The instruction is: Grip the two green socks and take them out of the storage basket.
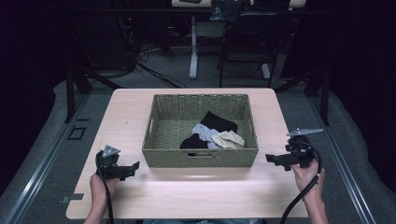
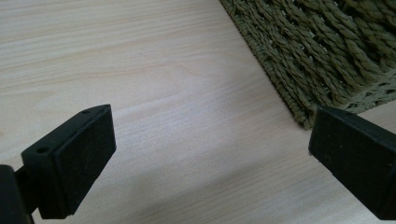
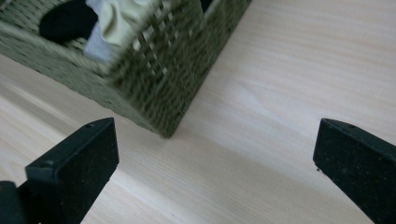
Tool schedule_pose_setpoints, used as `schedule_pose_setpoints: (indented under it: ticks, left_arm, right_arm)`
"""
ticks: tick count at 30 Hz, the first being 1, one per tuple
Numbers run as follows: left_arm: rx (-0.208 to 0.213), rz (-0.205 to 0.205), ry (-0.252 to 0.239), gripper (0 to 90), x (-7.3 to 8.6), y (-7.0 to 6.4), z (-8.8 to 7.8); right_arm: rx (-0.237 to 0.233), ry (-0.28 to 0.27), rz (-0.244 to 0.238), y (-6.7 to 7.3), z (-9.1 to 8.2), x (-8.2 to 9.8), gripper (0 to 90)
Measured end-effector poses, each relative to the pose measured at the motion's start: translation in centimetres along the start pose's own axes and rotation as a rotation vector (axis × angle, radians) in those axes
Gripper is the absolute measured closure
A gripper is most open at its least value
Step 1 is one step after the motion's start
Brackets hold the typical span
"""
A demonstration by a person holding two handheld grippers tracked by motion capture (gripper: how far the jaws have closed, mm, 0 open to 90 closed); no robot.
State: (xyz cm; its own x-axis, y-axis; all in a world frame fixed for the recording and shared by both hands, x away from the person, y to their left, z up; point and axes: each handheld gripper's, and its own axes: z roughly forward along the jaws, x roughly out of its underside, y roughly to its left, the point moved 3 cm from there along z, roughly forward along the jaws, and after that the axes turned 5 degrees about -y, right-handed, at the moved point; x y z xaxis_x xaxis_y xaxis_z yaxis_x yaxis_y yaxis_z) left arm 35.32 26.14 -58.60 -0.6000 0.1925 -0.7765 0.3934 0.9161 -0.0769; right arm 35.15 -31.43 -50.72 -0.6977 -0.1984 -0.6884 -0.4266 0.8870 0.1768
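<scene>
Sitting near the middle of the light wooden table [image 1: 140, 196] is a rectangular woven basket [image 1: 168, 121], olive-green, with a handle slot in its near wall. Lying inside it, toward its near right part, is a small heap of clothes: a black piece [image 1: 218, 122] at the back, a pale grey piece [image 1: 204, 132] in the middle, a cream piece [image 1: 228, 139] at the right, and another black piece [image 1: 192, 142] at the near left — all touching one another.

You are holding the left gripper [image 1: 132, 169] just off the basket's near left corner, low over the table, with your left hand [image 1: 99, 184] wrapped around its body. Its jaws are standing wide apart with nothing between them; in the left gripper view the basket's corner [image 2: 327, 60] is showing at the upper right, close to the right jaw.

You are holding the right gripper [image 1: 273, 158] just beside the basket's near right corner, your right hand [image 1: 306, 176] behind it and its cable [image 1: 303, 191] trailing down toward you. Its jaws are also spread wide and empty — in the right gripper view the basket's corner [image 3: 163, 88] is sitting ahead between them, blurred, with the cream and black cloth peeking over the rim.
</scene>
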Motion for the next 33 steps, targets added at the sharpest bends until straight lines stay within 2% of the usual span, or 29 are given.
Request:
schedule_pose_setpoints:
  ticks: [4,5,6,8,9,15,16,17,20,23,24,33]
  left_arm:
    - [-0.002,0.000,-0.004,0.6,0.0,0.0,0.1]
    - [-0.002,0.000,-0.004,0.6,0.0,0.0,0.1]
    - [-0.002,-0.001,-0.004,0.6,0.0,0.0,0.1]
    - [0.001,0.000,0.003,0.6,0.0,0.0,0.0]
    - [0.001,0.000,0.003,0.6,0.0,0.0,0.0]
    - [-0.002,0.000,0.001,0.6,0.0,0.1,0.0]
    - [-0.001,0.000,0.000,0.6,0.0,0.1,0.0]
    - [-0.001,0.000,-0.001,0.6,0.0,0.1,0.1]
    - [0.000,0.000,0.001,0.6,0.0,0.1,0.1]
    - [0.000,0.000,0.000,0.6,0.0,0.1,0.1]
    - [0.002,0.001,0.005,0.6,0.0,0.0,0.1]
    - [0.002,0.002,0.005,0.6,0.1,0.0,0.1]
  right_arm:
    - [-0.012,-0.028,-0.040,0.8,-1.2,-2.3,0.0]
    - [-0.012,-0.028,-0.040,0.8,-1.2,-2.3,0.0]
    - [-0.019,-0.029,-0.061,1.3,-1.5,-3.4,0.0]
    - [-0.029,-0.031,-0.072,1.7,-1.7,-4.3,0.0]
    - [-0.029,-0.031,-0.072,1.7,-1.7,-4.3,0.0]
    - [-0.053,-0.011,-0.126,3.3,-2.0,-7.2,0.0]
    - [-0.059,-0.004,-0.142,3.8,-1.8,-8.2,0.0]
    - [-0.059,-0.004,-0.142,3.8,-1.8,-8.2,0.0]
    - [-0.065,0.020,-0.165,4.5,-1.2,-9.7,0.0]
    - [-0.069,0.037,-0.180,5.0,-0.7,-10.5,0.0]
    - [-0.073,0.054,-0.195,5.5,-0.1,-11.1,0.0]
    - [-0.089,0.128,-0.235,7.4,2.9,-13.2,0.1]
